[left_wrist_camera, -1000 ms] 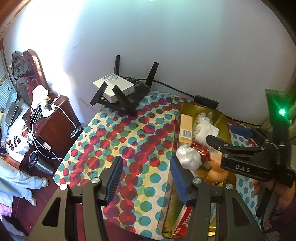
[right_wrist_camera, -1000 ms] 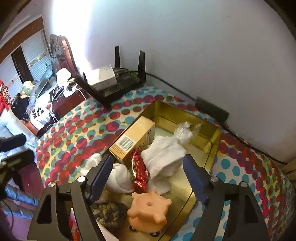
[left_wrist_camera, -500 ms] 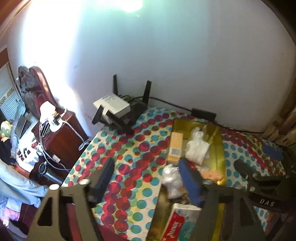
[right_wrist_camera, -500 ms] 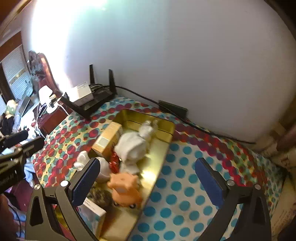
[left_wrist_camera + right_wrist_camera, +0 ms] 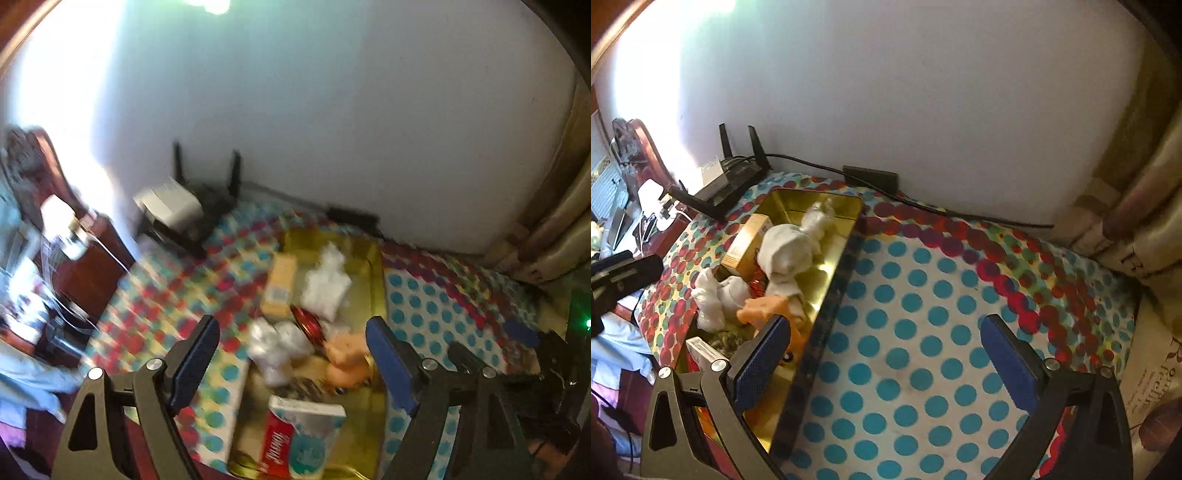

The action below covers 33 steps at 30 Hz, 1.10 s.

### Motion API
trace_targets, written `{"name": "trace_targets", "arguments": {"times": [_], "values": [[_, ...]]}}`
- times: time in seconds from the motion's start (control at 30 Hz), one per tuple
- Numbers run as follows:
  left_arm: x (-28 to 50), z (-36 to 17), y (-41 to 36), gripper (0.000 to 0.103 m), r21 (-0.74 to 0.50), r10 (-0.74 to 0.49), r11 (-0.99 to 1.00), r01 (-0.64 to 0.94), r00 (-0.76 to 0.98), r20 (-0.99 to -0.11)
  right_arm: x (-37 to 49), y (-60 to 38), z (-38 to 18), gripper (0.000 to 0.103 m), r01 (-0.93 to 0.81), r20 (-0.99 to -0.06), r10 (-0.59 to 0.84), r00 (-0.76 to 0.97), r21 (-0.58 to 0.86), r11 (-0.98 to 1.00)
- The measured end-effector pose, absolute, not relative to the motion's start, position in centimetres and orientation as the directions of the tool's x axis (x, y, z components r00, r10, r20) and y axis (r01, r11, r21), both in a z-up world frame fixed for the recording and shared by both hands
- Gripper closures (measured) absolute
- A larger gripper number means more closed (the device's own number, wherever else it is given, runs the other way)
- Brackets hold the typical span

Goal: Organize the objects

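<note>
Both tools have just spread wide, empty — the gold tin [image 5: 376, 273] with 1 yellow box [image 5: 280, 286] lies between the left tool's [image 5: 291, 360] fingers and left of the right tool [image 5: 886, 363], on the dotted bench [image 5: 916, 332].

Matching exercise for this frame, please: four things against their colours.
Things:
1. tray
2. box
3. router
4. toy

Colours:
A. black
B. orange
C. gold
D. tan

Pairs: 1-C, 2-D, 3-A, 4-B
</note>
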<state>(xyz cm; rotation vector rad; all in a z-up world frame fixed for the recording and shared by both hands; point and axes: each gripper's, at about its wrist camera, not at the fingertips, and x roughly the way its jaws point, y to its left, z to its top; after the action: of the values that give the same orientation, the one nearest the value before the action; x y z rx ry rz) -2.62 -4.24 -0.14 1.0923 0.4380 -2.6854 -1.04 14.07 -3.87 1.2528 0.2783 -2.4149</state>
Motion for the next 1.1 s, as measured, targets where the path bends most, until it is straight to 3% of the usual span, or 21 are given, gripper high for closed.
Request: {"name": "trace_targets", "arguments": {"times": [0.1, 0.17, 0.33, 0.4, 0.53, 0.73, 1.1], "values": [[-0.7, 2.6, -3.4, 0.019, -0.161, -0.172, -0.926, 0.342, -0.76, -0.626, -1.1, 15.2, -4.4, 0.001, 0.422, -0.824, -0.25, -0.508, 0.015, -0.906], [-0.3, 3.4, -3.5, 0.019, -0.188, -0.167, -0.921, 0.34, -0.782, -0.6, -1.2, 15.8, -4.6, 0.001, 0.414, -0.827, -0.249, -0.505, 0.021, -0.91], [-1.7, 1.2, -4.9, 0.019, -0.183, -0.257, -0.861, 0.475, -0.715, -0.65, -1.5, 17.2, -4.8, 0.001, 0.396, -0.83, -0.245, -0.502, 0.031, -0.918], [-2.8, -0.3, -5.3, 0.019, -0.187, -0.22, -0.852, 0.488, -0.66, -0.719, -1.5, 17.3, -4.8, 0.001, 0.397, -0.829, -0.243, -0.503, 0.028, -0.918], [-3.3, -2.0, -3.8, 0.019, -0.153, -0.172, -0.889, 0.433, -0.623, -0.763, -1.3, 17.3, -4.6, 0.001, 0.405, -0.828, -0.247, -0.504, 0.025, -0.914], [-3.9, -2.3, -0.5, 0.019, -0.167, -0.058, -0.944, 0.284, -0.642, -0.764, -1.1, 16.7, -3.9, 0.001, 0.416, -0.821, -0.236, -0.52, -0.002, -0.909], [-3.5, -2.1, -0.4, 0.019, -0.181, -0.051, -0.936, 0.301, -0.626, -0.778, 0.0, 16.4, -4.3, 0.001, 0.404, -0.826, -0.191, -0.53, -0.049, -0.913]]}}
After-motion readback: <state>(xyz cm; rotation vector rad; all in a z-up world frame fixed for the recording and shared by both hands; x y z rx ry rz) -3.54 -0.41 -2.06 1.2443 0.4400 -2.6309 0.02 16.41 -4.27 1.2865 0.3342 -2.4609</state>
